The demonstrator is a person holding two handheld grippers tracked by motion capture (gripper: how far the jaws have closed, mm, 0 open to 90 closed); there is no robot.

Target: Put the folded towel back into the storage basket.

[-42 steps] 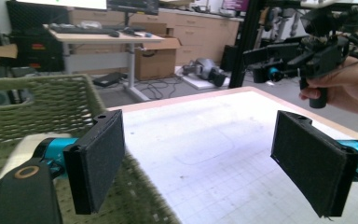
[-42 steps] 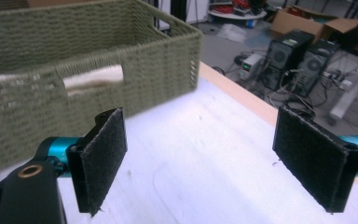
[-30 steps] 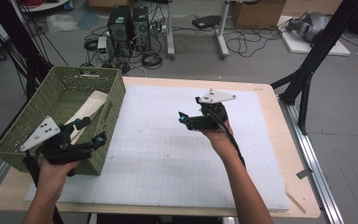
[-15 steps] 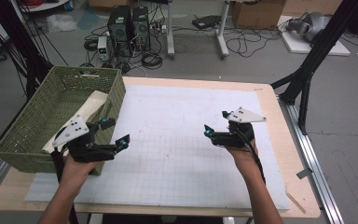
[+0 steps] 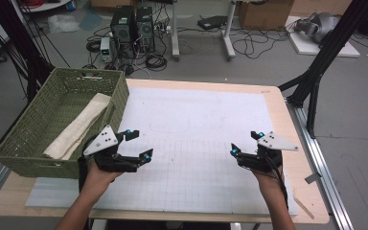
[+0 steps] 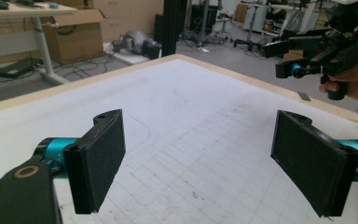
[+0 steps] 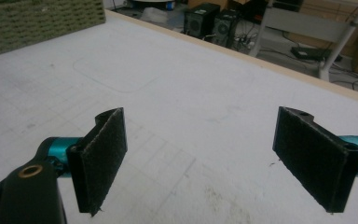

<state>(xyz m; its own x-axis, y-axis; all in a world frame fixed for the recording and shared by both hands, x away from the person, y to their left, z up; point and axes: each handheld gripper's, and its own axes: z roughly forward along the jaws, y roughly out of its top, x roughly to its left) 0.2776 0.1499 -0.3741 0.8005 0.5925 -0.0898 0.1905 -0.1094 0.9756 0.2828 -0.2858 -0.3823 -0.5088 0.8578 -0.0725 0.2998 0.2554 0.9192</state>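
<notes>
1. L gripper (image 5: 136,144): held low over the white mat (image 5: 196,139), near the front L part, just beside the green basket (image 5: 33,129). Jaws spread wide, nothing between them; forearm comes in from the bottom edge.
2. R gripper (image 5: 246,143): over the mat's R front, near the table (image 5: 273,91) edge. Jaws also wide apart, empty. Seen across the mat from the L gripper view too (image 6: 303,56).
3. Folded cloth (image 5: 79,127): lies inside the basket, along its R wall, apart from both grippers.
4. Vs 1.0 s ago: L gripper was at the basket's front, by the cloth; now it has pulled out to the mat. R gripper was farther up, mid-mat; now drawn back toward the person and to the R. Cloth and basket unmoved.
5. Surface: mat w/ faint grid, smudges, a drawn outline. Room: grey floor, PC towers (image 5: 132,21), cables, cardboard boxes, black frame legs.
</notes>
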